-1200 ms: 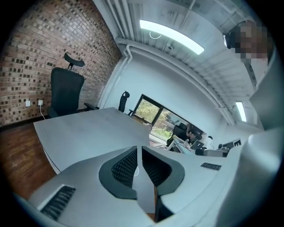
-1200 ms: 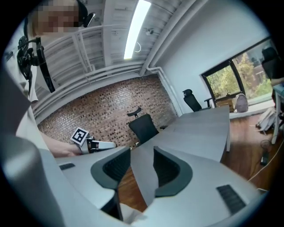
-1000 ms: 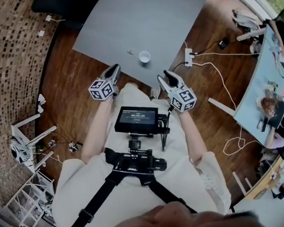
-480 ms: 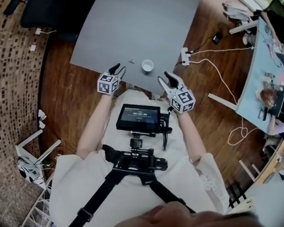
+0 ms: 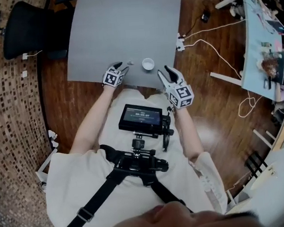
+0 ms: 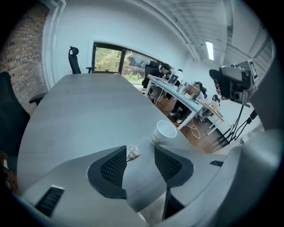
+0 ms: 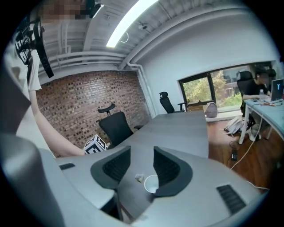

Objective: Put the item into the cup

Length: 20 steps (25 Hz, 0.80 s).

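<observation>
A small crumpled item (image 5: 130, 63) lies on the grey table (image 5: 122, 25) near its front edge, with a white paper cup (image 5: 148, 63) upright just to its right. My left gripper (image 5: 122, 65) hangs just left of the item. In the left gripper view the item (image 6: 133, 153) sits just beyond the left jaw's tip, untouched, and the cup (image 6: 164, 133) stands past it. The left gripper (image 6: 140, 162) is open; its jaws have just been opening. My right gripper (image 5: 164, 72) is open and empty, right of the cup (image 7: 151, 183) and item (image 7: 139, 178).
A black office chair (image 5: 24, 34) stands at the table's left side. A power strip (image 5: 180, 42) and cables lie on the wooden floor to the right. A light blue desk (image 5: 257, 41) with clutter stands at the far right. A monitor rig (image 5: 141, 118) hangs at my chest.
Both grippers have moved forward to the table's front edge. The left one came down beside the item and its jaws spread apart. The right one shifted slightly toward the cup.
</observation>
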### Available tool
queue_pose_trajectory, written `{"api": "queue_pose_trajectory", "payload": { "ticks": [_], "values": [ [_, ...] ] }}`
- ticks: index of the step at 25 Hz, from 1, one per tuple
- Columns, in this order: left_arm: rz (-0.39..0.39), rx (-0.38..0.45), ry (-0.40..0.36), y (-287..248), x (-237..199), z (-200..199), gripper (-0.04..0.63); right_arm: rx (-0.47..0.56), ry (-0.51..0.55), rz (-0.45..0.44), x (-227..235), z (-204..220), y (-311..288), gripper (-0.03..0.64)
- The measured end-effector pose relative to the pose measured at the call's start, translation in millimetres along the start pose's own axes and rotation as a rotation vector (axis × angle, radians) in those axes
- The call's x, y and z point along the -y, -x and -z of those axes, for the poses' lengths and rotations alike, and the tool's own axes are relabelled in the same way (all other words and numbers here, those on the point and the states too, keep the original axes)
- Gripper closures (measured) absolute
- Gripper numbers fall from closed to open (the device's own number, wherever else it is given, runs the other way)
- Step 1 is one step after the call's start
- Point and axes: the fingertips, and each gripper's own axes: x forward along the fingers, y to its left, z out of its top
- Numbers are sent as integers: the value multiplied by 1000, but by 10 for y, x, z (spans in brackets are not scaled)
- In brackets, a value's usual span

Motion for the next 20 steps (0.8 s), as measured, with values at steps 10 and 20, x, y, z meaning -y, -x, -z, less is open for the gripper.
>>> {"api": "queue_pose_trajectory", "payload": {
  "ticks": [10, 20],
  "values": [
    [87, -218, -207, -741, -220, 227, 397, 70, -138, 235, 0, 215, 206, 443],
    [92, -287, -267, -958, -298, 299, 497, 82, -214, 333, 100, 422, 396, 443]
  ]
}}
